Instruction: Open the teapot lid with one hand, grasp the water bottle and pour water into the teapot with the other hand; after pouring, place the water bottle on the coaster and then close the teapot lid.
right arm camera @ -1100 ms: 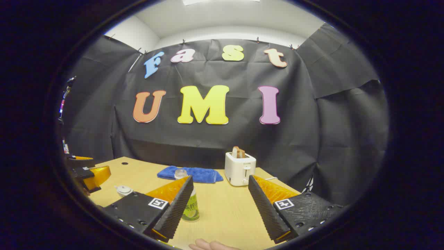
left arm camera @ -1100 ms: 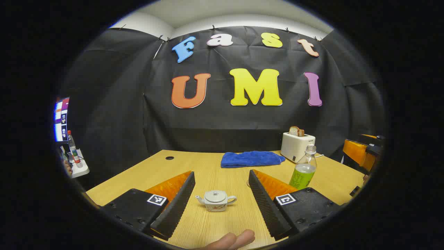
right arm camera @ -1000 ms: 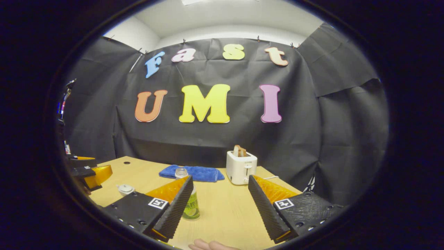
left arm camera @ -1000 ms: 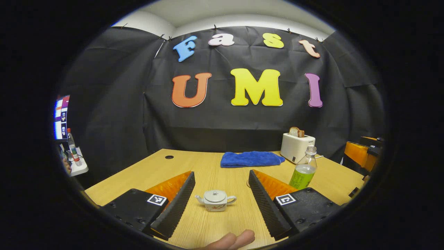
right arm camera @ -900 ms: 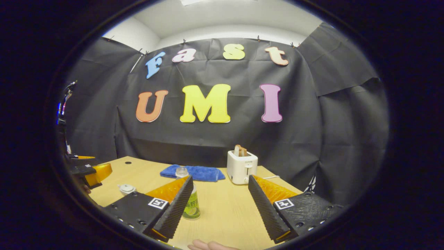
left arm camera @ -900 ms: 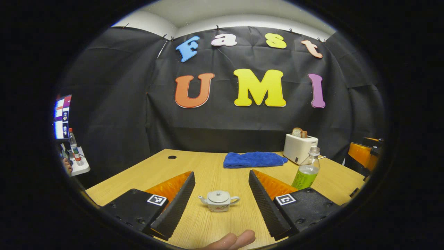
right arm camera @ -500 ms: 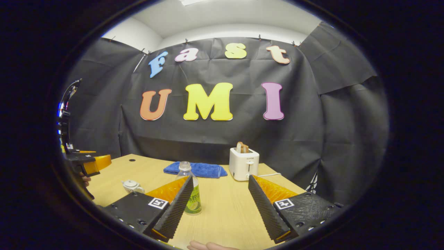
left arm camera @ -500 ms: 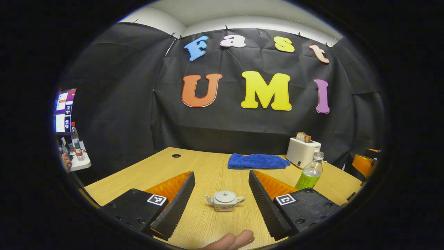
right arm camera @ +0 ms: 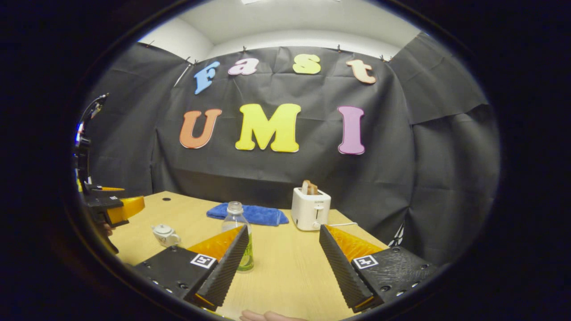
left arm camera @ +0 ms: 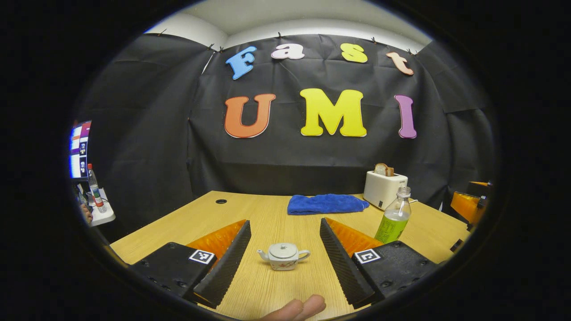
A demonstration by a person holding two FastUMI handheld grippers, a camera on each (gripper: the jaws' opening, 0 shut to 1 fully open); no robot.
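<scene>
Both grippers spread wide, nothing held

Teapot (left arm camera: 283, 256) sits lower centre between the left gripper (left arm camera: 284, 258) fingers; bottle (right arm camera: 237, 236) stands left of the right gripper (right arm camera: 283, 263), so a straight approach could topple it.

Bare worktop (left arm camera: 267, 285) lies open around the teapot (left arm camera: 283, 256); the water bottle (left arm camera: 394, 216) stands well apart, with towel (left arm camera: 327, 203) and toaster (left arm camera: 383, 189) lining the far edge.

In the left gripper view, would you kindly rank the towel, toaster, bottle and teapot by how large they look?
1. Towel, widest by far.
2. Toaster and bottle look about alike, so I won't rank them.
3. Teapot, smallest, though nearest the camera, so truly small.
</scene>
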